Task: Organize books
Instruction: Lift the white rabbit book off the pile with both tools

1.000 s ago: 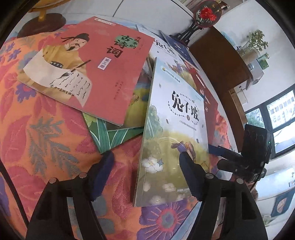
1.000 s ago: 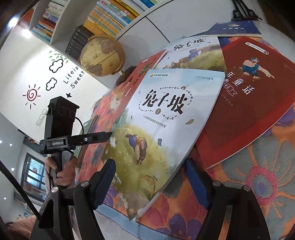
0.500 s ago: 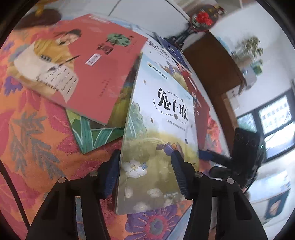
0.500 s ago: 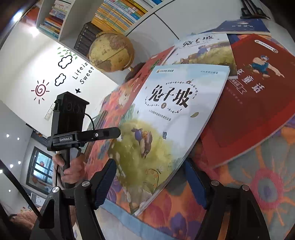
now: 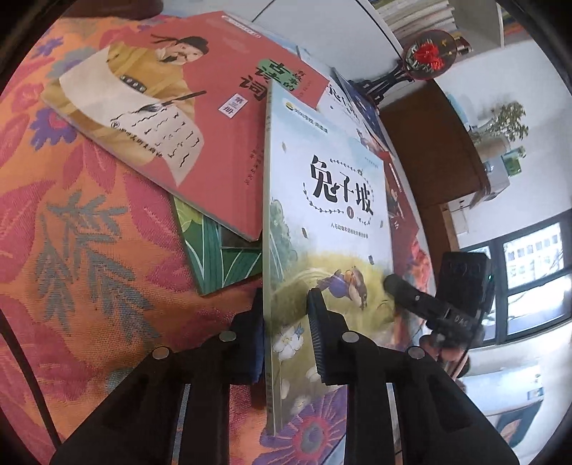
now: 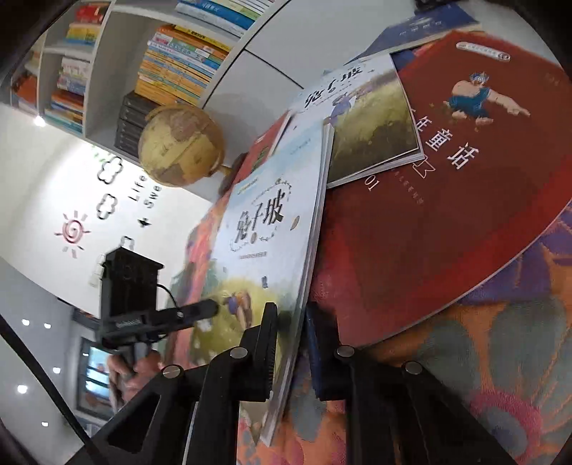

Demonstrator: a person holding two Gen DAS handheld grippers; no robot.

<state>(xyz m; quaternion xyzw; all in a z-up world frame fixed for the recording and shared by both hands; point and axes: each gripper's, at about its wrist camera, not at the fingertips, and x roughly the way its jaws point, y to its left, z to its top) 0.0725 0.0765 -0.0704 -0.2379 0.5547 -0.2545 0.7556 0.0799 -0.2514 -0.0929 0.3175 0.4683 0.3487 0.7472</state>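
Note:
A pale blue picture book with a rabbit on a meadow is tilted up off the flowered tablecloth. My left gripper is closing, its pads pressed on the book's near edge by the spine. My right gripper is also closing and clamps the same book's near edge from the other side. Each view shows the other gripper reaching onto the cover: the right gripper and the left gripper, the latter with a person's hand below it.
A pink-red poetry book lies on a green book at the left. A dark red fairy-tale book, a second rabbit book and a blue book lie at the right. A globe and bookshelves stand behind.
Both grippers went from wide open to clamped on the pale blue book. The book has tipped up from lying flat, and both grippers have rolled with it.

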